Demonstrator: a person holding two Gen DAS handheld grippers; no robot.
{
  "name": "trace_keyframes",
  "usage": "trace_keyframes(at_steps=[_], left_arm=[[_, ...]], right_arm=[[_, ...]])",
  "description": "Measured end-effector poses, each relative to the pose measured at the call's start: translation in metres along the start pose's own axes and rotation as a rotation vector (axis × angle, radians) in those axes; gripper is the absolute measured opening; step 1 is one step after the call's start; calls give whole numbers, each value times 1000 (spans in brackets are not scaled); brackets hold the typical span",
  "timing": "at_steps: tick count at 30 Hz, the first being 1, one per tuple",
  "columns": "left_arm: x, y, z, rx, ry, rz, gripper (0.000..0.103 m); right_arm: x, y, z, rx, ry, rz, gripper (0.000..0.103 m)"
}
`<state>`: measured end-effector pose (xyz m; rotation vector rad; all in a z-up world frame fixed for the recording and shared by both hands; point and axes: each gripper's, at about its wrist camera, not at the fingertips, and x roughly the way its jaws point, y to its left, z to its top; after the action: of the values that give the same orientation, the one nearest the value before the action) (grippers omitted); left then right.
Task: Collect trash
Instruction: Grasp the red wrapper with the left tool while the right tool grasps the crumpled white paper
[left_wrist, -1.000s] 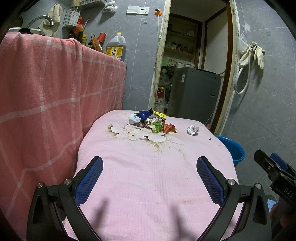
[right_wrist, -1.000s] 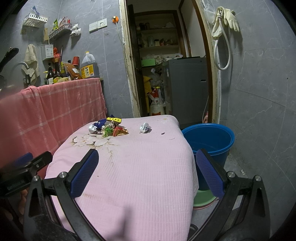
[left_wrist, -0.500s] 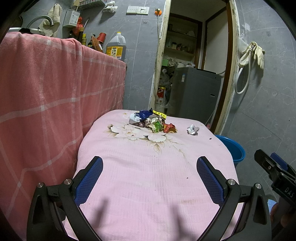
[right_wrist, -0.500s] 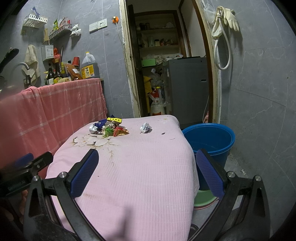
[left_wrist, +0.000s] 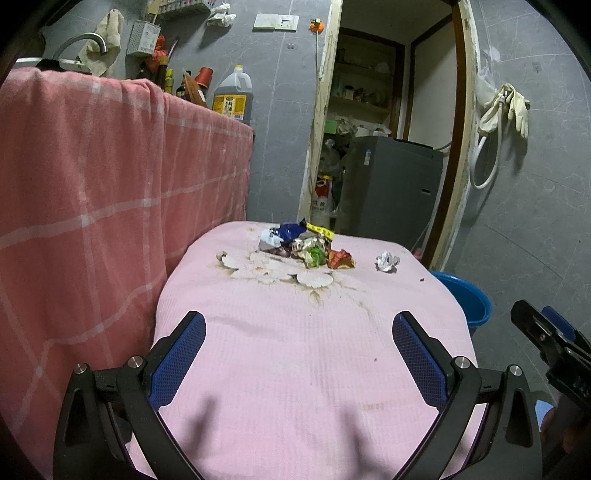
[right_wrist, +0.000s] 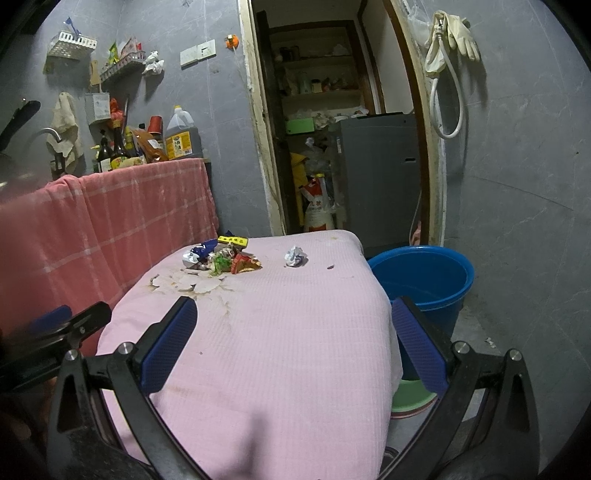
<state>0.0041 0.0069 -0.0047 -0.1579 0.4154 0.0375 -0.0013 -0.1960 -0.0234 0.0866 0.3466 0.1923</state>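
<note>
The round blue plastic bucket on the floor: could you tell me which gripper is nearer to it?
Right. The right gripper hangs open right beside the bucket; the left gripper is over the table's far side.

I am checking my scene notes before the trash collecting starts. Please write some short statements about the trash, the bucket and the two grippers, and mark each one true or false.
1. The left gripper holds a wrapper. False: it is open and empty.
2. A crumpled white paper lies apart from the wrapper pile. True.
3. The blue bucket stands on the pink cloth. False: it stands on the floor beside it.
4. The right gripper is open. True.
</note>
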Motion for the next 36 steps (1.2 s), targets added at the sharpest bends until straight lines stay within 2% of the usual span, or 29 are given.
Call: trace_keyframes(at_steps=[6,11,18,24,27,31,32,35,36], left_arm=[[3,2,10,4,-38,4,99],[18,1,27,16,-63,7,99],[59,0,56,39,-83,20,99],[114,-4,69,64,-16,-9,99],[143,-6,72,65,48,-43,99],[172,-8,72,61,122,-83,98],[176,-10,73,68,135,-88,97],[196,-17,73,100,205,-114,82],[201,-20,73,108,225,-120,74]], right_arm=[[14,6,14,-5,-30,15,103],[29,-4,29,-20,-39,35,103],[69,-19,50,-21,-35,57,103],[120,-37,65,-11,4,76,103],[146,-49,69,14,38,105,101],[178,-59,71,18,106,128,82],[186,-60,71,18,130,136,80],[210,-60,70,-4,198,146,75],[218,-59,69,-16,221,148,73]])
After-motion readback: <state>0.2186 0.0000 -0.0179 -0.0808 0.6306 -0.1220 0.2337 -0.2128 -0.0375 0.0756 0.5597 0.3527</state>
